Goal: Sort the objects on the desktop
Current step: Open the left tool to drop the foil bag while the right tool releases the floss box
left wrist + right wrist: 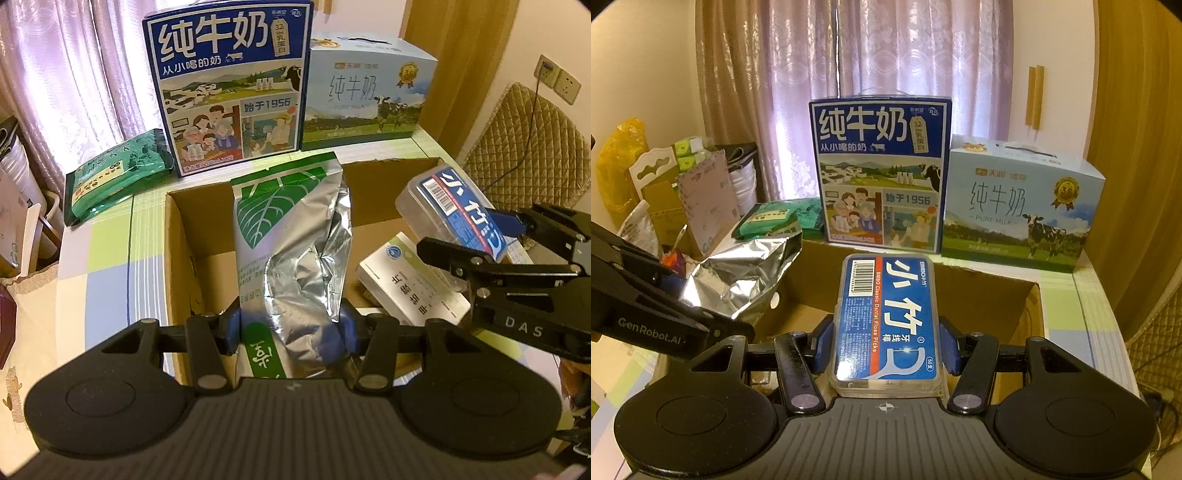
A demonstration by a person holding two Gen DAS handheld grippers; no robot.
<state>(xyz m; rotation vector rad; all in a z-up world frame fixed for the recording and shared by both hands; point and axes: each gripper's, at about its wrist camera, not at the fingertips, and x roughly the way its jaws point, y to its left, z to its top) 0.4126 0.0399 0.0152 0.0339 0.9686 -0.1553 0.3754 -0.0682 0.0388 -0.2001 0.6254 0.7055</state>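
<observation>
Holding sorted goods above an open cardboard box (177,236) on a checked tablecloth.
The left gripper (290,328) pinches a silver-green foil pouch (291,236); the right gripper (884,345) clamps a dental floss pick case (886,321).

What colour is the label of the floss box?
Blue with a red stripe, on the floss box; right wrist view shows it best.

Desk (110,254) with a pastel checked cover, carrying an open cardboard box (177,258) as landmark. Behind the box, upright: a dark blue milk carton (232,85) and, just beside it to the right, a lower pale blue milk carton (369,96). Behind the box's left corner lies a green packet (114,177), flat, next to the dark blue carton.
</observation>
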